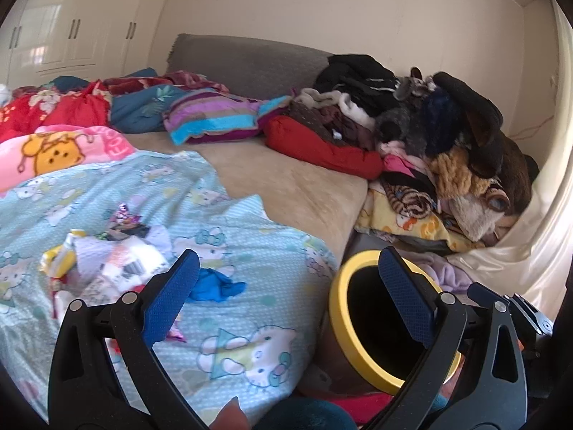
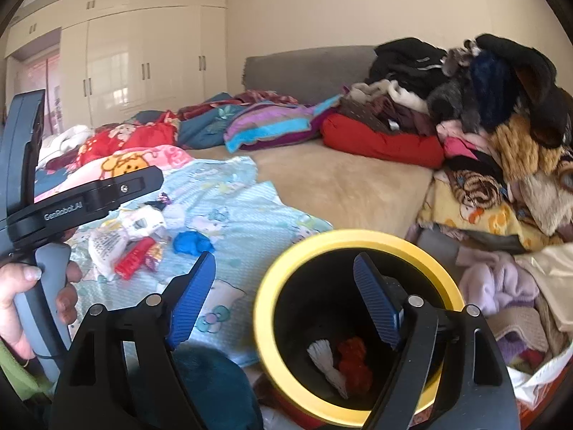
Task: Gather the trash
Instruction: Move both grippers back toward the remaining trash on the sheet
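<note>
A heap of trash (image 1: pixel 107 254) lies on the pale blue cartoon blanket (image 1: pixel 250 251): white wrappers, a yellow packet and a crumpled blue piece (image 1: pixel 215 286). My left gripper (image 1: pixel 286 286) hovers open just in front of it, with nothing between its pads. In the right wrist view the same heap (image 2: pixel 125 236) shows a red wrapper (image 2: pixel 134 258) and the blue piece (image 2: pixel 191 243). My right gripper (image 2: pixel 284 297) is open and holds nothing, its right finger above the mouth of the yellow-rimmed bin (image 2: pixel 358 238). A white scrap (image 2: pixel 326 358) and a red scrap (image 2: pixel 354 358) lie in the bin.
The bin (image 1: pixel 340 322) stands beside the bed, right of the blanket. A tall pile of clothes (image 1: pixel 447 136) fills the bed's right side, with pillows and quilts (image 1: pixel 211 118) along the grey headboard. A hand (image 2: pixel 14 304) holds the left tool's handle. White wardrobes (image 2: pixel 143 53) stand behind.
</note>
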The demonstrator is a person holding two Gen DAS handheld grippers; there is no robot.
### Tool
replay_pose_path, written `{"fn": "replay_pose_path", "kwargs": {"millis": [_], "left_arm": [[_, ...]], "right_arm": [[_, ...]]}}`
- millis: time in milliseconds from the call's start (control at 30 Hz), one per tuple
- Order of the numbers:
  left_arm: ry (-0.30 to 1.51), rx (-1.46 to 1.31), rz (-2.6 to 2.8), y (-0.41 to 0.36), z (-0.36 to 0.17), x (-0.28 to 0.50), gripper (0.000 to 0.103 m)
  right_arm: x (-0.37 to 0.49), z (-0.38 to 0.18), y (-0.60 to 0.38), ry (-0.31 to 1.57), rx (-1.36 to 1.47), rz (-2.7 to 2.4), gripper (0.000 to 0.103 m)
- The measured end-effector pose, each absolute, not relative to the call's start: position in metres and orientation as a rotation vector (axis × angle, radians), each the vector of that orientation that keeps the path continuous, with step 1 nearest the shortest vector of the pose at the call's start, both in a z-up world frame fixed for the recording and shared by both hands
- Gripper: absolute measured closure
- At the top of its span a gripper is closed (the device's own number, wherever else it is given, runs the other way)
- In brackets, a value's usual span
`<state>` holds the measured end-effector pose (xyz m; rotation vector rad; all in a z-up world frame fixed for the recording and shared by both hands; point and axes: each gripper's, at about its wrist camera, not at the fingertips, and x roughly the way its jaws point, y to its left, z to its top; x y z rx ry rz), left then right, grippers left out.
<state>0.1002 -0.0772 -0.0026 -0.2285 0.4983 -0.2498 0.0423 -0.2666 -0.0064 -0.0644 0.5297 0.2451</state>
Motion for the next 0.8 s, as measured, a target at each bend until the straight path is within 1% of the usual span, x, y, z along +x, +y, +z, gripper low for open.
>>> {"fn": "replay_pose_path", "kwargs": {"millis": [500,800], "left_arm": [[0.458,-0.244,-0.149,-0.020,0.002,0.081,0.011],[0.450,-0.265,-0.081,0.021,0.000,0.073,0.011]], "right_arm": [[0.051,-0.004,-0.206,0.523,-0.025,0.322,0.024],[0.060,-0.012,-0.168,0.542,-0.060,0.369,0.024]]}}
